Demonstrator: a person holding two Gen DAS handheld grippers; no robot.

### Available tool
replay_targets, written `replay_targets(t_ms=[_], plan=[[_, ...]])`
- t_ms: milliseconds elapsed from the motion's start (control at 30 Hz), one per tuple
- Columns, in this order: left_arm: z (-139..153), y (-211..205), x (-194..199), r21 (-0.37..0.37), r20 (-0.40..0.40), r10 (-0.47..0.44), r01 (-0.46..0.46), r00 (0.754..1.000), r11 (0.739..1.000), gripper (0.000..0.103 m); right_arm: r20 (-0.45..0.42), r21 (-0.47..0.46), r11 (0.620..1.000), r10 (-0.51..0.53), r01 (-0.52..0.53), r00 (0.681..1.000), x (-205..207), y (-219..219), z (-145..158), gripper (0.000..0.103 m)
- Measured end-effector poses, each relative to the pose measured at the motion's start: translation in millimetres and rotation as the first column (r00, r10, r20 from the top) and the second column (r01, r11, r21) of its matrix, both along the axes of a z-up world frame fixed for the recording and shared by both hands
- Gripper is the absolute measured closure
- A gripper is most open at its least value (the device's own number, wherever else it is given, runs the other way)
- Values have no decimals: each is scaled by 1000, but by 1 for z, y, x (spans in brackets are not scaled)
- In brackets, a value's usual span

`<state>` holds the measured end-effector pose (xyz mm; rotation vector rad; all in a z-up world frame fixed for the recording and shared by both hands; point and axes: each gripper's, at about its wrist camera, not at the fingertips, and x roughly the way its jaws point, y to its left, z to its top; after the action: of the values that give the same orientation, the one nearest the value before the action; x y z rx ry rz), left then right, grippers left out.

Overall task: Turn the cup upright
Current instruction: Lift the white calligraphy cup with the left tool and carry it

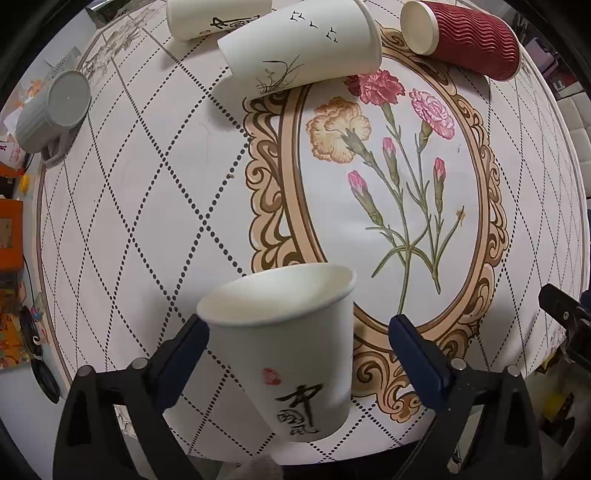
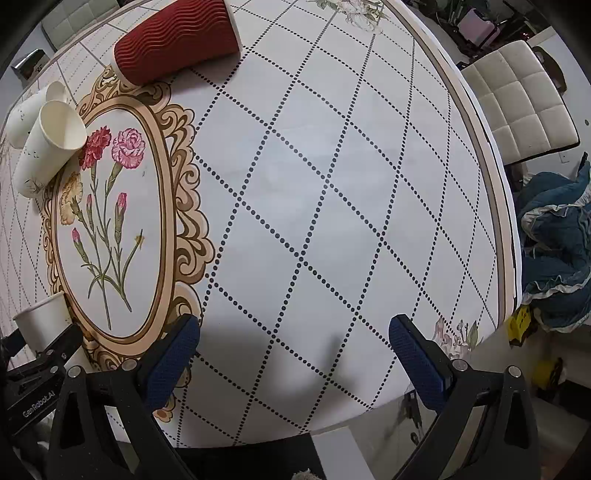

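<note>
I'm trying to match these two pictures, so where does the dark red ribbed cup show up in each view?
Left wrist view: dark red ribbed cup lies on its side at top right.
Right wrist view: it lies at top left.
Shared landmark: the ornate oval flower frame on the tablecloth, just beside the cup.

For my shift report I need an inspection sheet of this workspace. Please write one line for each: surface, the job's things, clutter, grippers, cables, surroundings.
Surface: round table under a cloth with dotted diamonds and a flower medallion.
Job's things: white calligraphy cup stands mouth up between the left gripper fingers; one pad looks to touch it, the other is apart.
Clutter: bird-print cup, another white cup, red ribbed cup and grey mug, all lying on their sides.
Grippers: left open; right gripper open, holding nothing.
Cables: nothing seen.
Surroundings: white padded chair, blue fabric.
</note>
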<state>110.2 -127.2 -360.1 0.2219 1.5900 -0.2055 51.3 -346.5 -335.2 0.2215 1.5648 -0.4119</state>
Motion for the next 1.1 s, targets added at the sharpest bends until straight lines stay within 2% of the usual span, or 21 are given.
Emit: replay_targets(t_ms=[367, 733, 1100], plan=[[4, 1, 0, 0, 12, 41, -41, 999, 999, 3, 11, -4, 1000, 9, -9, 1000, 5, -3, 5, 0], [54, 15, -18, -4, 76, 88, -88, 993, 996, 3, 54, 18, 1000, 18, -19, 998, 2, 0, 18, 0], [110, 38, -32, -36, 150, 164, -160, 975, 986, 3, 106, 34, 998, 40, -43, 994, -7, 15, 46, 0]])
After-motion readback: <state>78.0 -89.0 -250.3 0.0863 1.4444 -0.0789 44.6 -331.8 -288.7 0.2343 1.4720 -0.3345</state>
